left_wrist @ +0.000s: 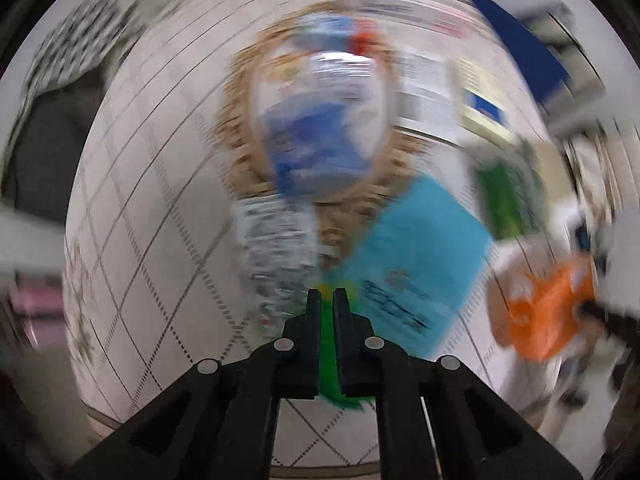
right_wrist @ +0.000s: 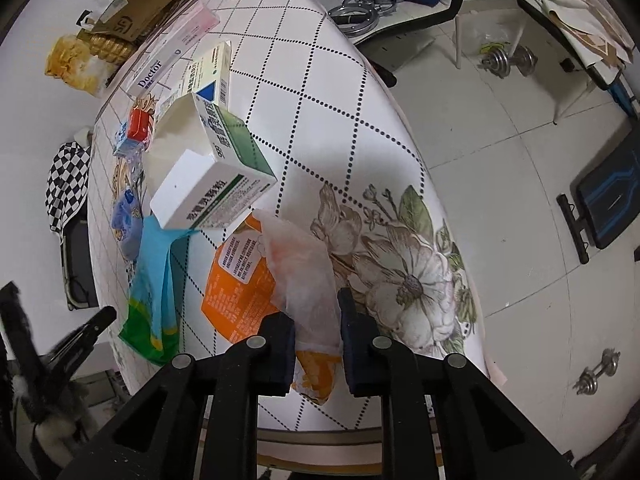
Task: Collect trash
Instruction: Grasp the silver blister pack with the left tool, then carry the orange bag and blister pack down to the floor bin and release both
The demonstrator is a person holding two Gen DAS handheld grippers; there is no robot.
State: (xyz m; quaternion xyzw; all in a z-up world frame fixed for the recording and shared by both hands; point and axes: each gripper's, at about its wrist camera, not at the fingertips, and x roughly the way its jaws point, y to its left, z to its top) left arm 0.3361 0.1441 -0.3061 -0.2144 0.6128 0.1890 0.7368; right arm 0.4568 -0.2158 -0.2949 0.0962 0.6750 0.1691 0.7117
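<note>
Left hand-held gripper (left_wrist: 326, 294) pinching green wrapper (left_wrist: 329, 344)

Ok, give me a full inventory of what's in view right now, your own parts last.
Woven basket: one, tan, table centre, holding blurred blue and white wrappers.
Blue plastic wrapper with green end: one, table's near edge.
Orange snack packet: one, beside it.
White tissue: one, over the packet.
White and green medicine box: one, open, mid-table.
Long white Doctor box: one, far side.
Dumbbells: two, metal, on the floor.
Left gripper: shut on the wrapper's green end.
Right gripper: around the tissue; grip unclear.
</note>
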